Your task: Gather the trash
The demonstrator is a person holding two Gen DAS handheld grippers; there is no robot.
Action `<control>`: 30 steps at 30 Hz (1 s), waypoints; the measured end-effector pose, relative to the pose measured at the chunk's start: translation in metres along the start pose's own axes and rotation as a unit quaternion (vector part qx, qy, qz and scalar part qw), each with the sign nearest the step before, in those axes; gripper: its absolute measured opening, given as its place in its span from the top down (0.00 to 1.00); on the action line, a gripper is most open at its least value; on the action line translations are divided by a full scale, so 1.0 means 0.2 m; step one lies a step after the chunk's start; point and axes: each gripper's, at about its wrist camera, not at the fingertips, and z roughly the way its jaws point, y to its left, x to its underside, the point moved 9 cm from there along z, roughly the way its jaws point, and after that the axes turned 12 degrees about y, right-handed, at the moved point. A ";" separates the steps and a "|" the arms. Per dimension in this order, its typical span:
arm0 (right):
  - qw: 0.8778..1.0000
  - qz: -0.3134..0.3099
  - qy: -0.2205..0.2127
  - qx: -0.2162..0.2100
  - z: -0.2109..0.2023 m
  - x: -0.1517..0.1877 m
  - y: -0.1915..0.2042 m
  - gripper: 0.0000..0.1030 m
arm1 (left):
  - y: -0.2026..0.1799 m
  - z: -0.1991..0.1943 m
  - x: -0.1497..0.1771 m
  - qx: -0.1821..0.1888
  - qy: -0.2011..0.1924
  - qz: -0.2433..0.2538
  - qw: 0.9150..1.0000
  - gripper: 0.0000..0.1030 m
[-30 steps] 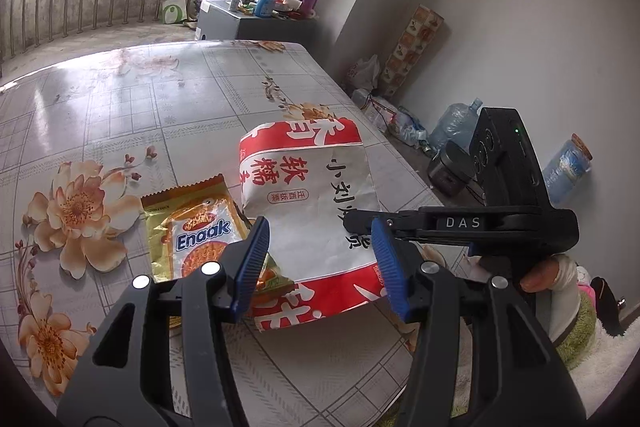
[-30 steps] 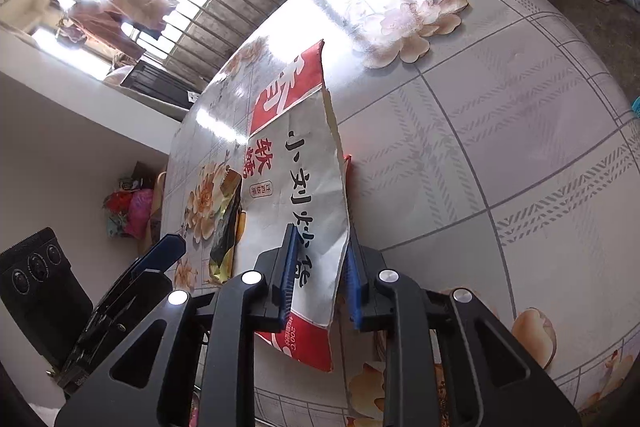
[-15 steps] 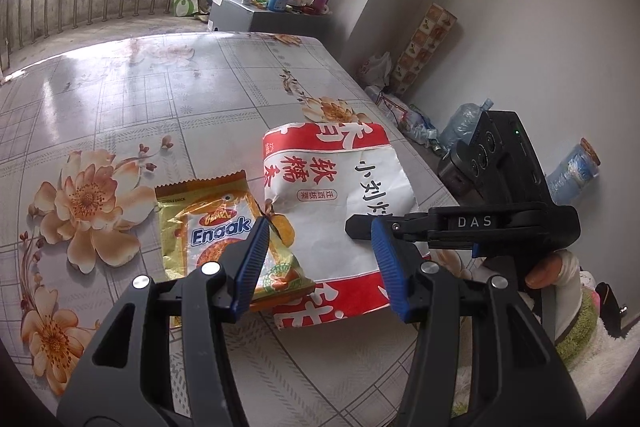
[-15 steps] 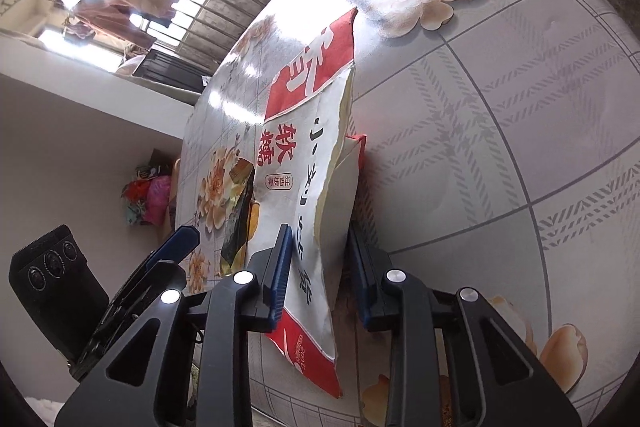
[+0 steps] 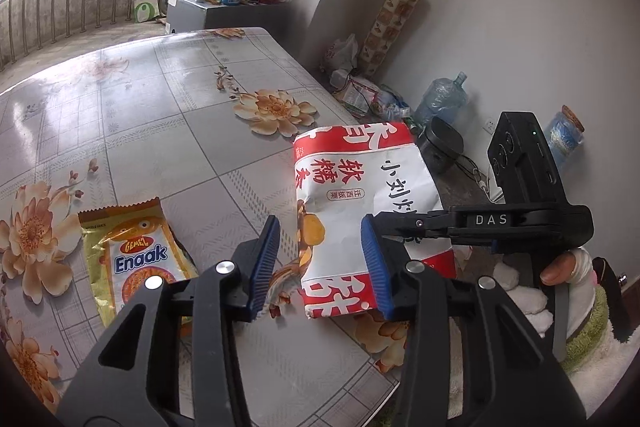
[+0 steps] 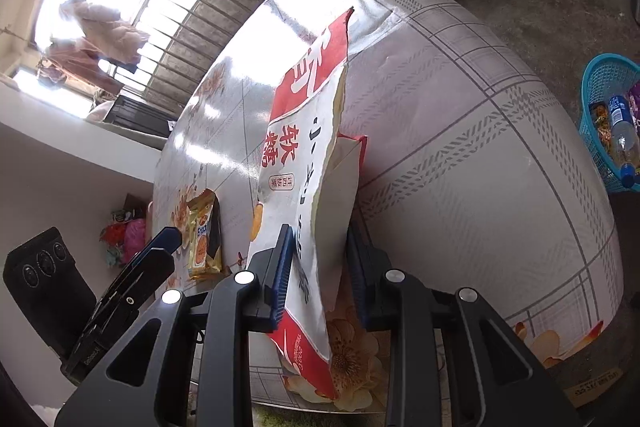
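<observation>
The right hand-held gripper (image 6: 318,269) pinches the near edge of the red-white bag (image 6: 304,163), lifting it off the table (image 6: 460,147) to carry it. The left hand-held gripper (image 5: 320,263) hangs wide open and empty; the Enaak wrapper (image 5: 136,259) lies flat to its left, likely next.

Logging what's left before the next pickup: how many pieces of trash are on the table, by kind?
Red-and-white paper bag: 1, between the jaws of the right gripper
Yellow Enaak snack wrapper: 1, flat on the table
Total: 2
</observation>
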 end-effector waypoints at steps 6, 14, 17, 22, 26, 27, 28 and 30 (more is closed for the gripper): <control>1.000 0.020 0.000 -0.021 0.01 -0.01 -0.03 0.70 | -0.05 0.21 0.03 -0.016 0.055 0.003 0.998 0.75; 0.997 0.036 0.021 -0.064 0.05 0.01 -0.08 0.64 | -0.05 0.26 0.05 -0.037 0.072 0.010 0.997 0.76; 0.995 0.033 0.033 -0.089 0.09 0.03 -0.04 0.64 | -0.05 0.26 0.05 -0.040 0.074 0.011 0.996 0.76; 0.995 0.038 0.021 -0.088 0.10 0.01 -0.04 0.68 | -0.07 0.27 0.04 -0.044 0.074 0.010 0.996 0.76; 0.996 0.038 0.014 -0.086 0.09 0.01 -0.06 0.72 | -0.07 0.26 0.04 -0.043 0.072 0.015 0.996 0.76; 0.996 0.036 0.013 -0.086 0.09 0.01 -0.06 0.72 | -0.08 0.26 0.04 -0.042 0.072 0.017 0.996 0.76; 0.996 0.035 0.012 -0.087 0.09 0.01 -0.06 0.73 | -0.08 0.25 0.04 -0.041 0.069 0.017 0.997 0.76; 0.996 0.034 0.010 -0.087 0.08 0.01 -0.07 0.73 | -0.09 0.21 0.04 -0.042 0.057 0.022 0.997 0.75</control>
